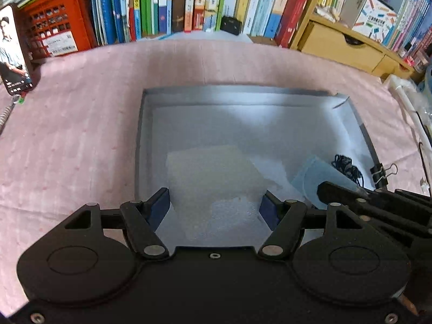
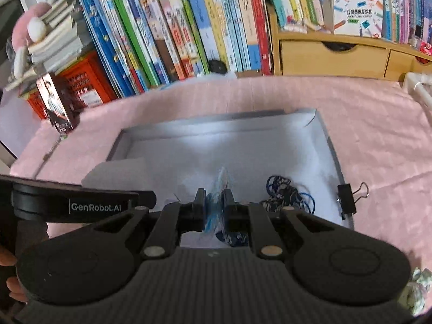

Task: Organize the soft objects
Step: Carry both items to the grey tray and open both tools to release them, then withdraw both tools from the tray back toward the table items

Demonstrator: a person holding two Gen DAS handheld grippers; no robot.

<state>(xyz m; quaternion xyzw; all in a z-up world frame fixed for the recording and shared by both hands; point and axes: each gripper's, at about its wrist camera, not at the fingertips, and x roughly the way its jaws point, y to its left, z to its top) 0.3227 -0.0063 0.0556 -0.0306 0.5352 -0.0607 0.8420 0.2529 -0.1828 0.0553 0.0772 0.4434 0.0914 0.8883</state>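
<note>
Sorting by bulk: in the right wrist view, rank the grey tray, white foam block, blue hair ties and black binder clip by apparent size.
1. grey tray
2. white foam block
3. blue hair ties
4. black binder clip

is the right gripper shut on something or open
Shut: the right gripper pinches a light blue cloth between its fingers, over the grey tray.
</note>
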